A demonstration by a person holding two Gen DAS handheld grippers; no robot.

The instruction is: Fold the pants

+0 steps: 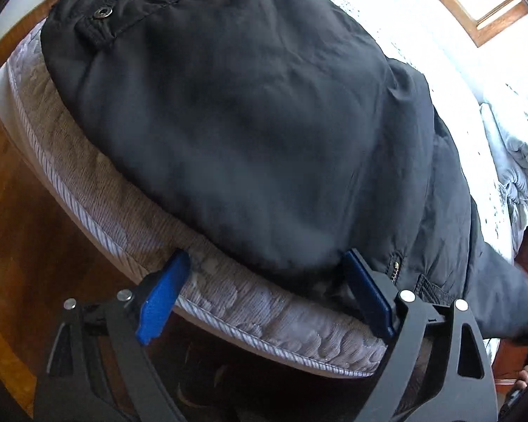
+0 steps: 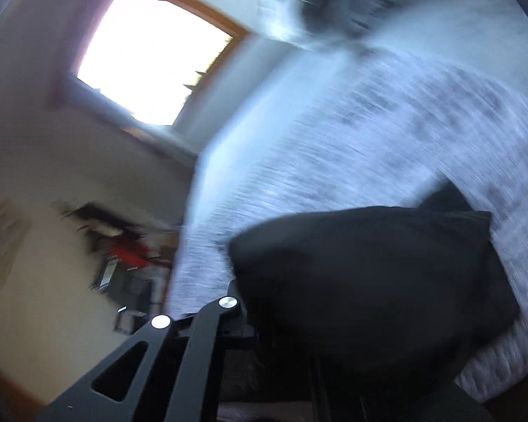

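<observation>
Black pants (image 1: 250,123) lie spread on the mattress (image 1: 98,190), waistband with snaps at the far top left, a leg trailing off to the right. My left gripper (image 1: 267,270) is open, its blue fingers (image 1: 165,295) at the mattress edge by the near hem of the pants; nothing sits between them. In the blurred right wrist view a bunch of black pants fabric (image 2: 369,267) covers my right gripper's fingers, lifted over the white bedsheet (image 2: 369,140). Its fingertips are hidden under the cloth.
Wooden floor (image 1: 28,246) lies left of and below the bed. A crumpled grey blanket (image 1: 514,161) sits at the bed's far right. A bright window (image 2: 148,59) and a wall are left in the right wrist view.
</observation>
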